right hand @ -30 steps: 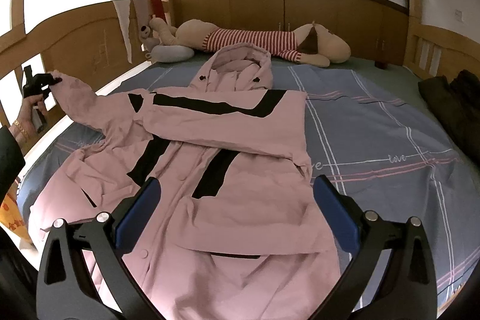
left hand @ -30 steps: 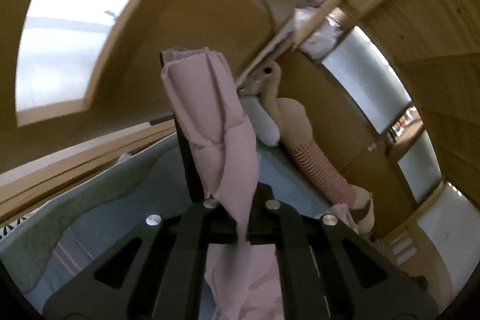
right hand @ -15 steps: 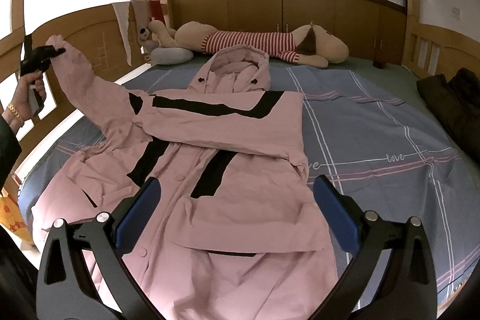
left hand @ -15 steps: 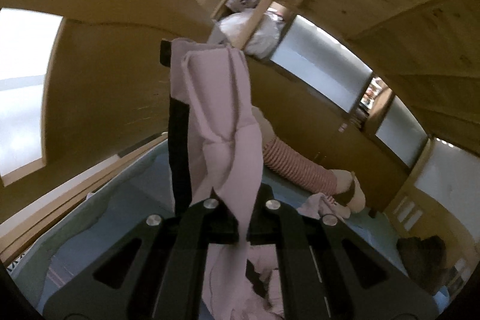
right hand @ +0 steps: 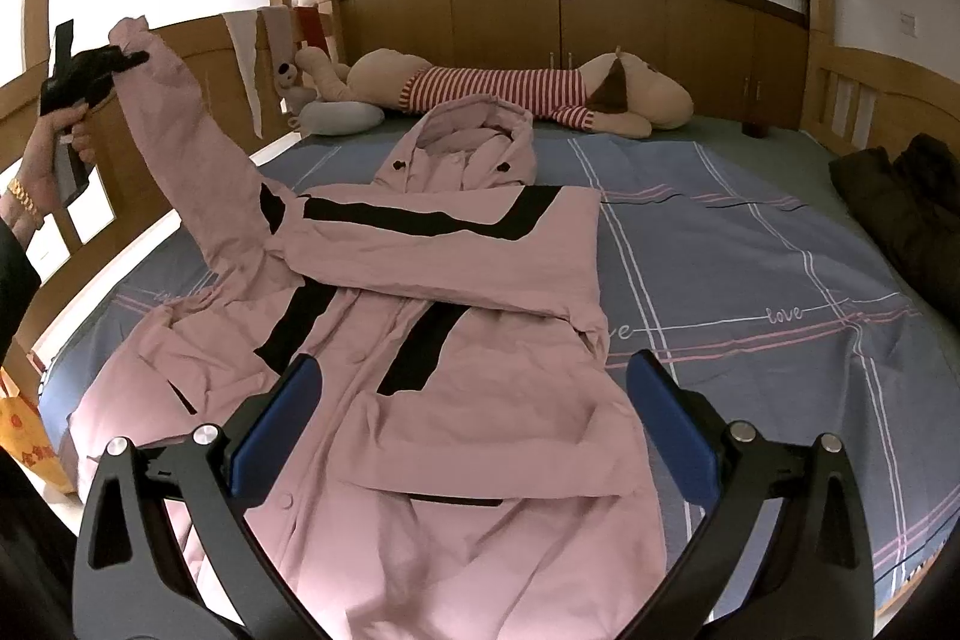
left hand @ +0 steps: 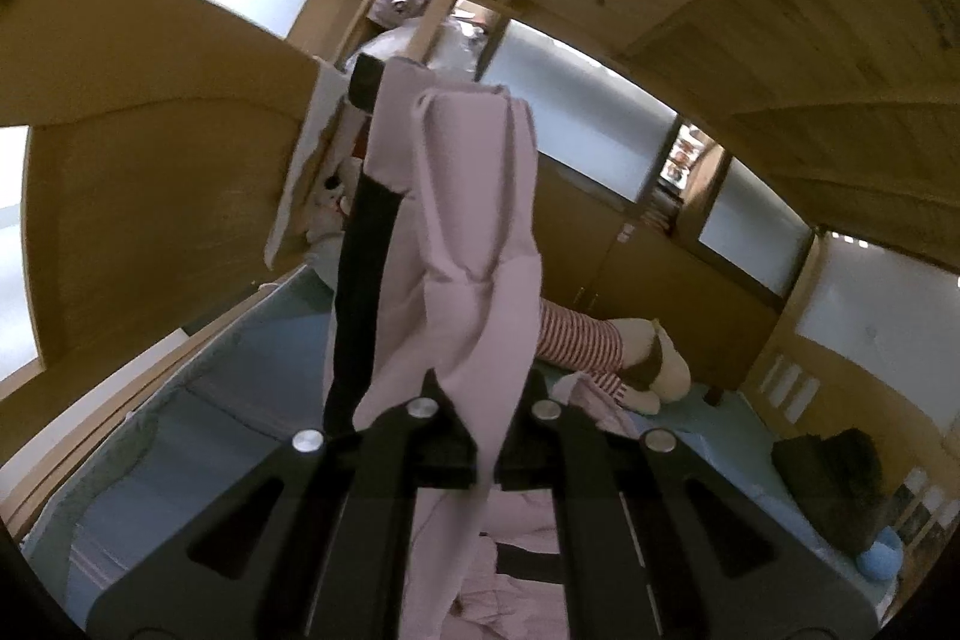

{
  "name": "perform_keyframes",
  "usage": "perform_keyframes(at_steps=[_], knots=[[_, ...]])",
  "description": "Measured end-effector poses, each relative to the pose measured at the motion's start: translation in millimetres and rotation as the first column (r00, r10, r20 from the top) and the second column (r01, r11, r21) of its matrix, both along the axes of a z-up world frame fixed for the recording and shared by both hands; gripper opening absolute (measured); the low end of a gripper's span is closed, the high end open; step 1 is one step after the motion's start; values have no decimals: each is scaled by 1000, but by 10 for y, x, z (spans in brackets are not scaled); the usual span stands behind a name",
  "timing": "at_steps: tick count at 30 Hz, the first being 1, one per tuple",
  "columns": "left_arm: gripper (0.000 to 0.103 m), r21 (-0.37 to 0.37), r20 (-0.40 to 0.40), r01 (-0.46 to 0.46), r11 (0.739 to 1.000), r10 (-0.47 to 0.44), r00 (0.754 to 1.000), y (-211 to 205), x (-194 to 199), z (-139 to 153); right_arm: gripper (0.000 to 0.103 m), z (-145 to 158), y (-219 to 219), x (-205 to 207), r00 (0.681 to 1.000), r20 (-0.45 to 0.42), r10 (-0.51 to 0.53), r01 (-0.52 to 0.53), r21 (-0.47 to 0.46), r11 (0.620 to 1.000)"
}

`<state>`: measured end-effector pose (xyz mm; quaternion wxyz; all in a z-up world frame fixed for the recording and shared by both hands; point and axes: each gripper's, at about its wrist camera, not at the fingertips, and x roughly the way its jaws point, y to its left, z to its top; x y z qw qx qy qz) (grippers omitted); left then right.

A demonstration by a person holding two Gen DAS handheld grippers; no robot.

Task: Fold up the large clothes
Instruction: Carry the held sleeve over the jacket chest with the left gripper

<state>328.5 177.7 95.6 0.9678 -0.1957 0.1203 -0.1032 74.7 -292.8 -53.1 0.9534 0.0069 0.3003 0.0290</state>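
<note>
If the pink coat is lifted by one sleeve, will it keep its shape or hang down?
Probably floppy: the sleeve held by the left gripper sags toward the coat. Its puffy body likely drags on the bed rather than lifting.

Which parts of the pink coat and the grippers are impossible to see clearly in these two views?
- Coat hem: right wrist view, hidden behind the open right gripper and cut off by the bottom edge.
- Other sleeve: right wrist view, folded in; its cuff cannot be made out.
- Left gripper pads: both views, wrapped by the held sleeve cuff.
- Coat body: left wrist view, mostly blocked by the gripper frame.
- Dark clothes: right wrist view, cut off by the edge.
</note>
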Motion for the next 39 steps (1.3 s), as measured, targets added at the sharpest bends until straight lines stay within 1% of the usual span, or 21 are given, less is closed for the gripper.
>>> perform_keyframes(at_steps=[4,8,13,19,24,31,36,39], knots=[[2,50,18,25,998,-26,1000,-315,-12,117,102,30,-29,-34,1000,7,-3,3,8,1000],[2,74,26,49,996,-51,998,-545,-45,146,102,43,-59,-65,1000,12,-8,8,14,1000],[2,127,30,73,989,-78,997,-836,-47,138,102,49,-116,-100,1000,14,-16,16,16,1000],[2,165,28,108,980,-114,993,-1147,-59,122,102,78,-211,-188,999,24,-32,31,26,999],[2,203,24,147,968,-156,988,-1478,-89,87,102,87,-282,-223,999,27,-44,43,29,999],[2,252,-7,215,944,-220,975,-1978,-79,-95,102,89,-355,-290,998,31,-52,51,33,998],[2,303,-40,267,915,-268,963,-2408,-58,-288,102,87,-403,-309,998,32,-58,57,35,998],[2,323,-73,298,898,-291,954,-2646,-18,-442,102,83,-415,-318,998,32,-60,59,37,998]])
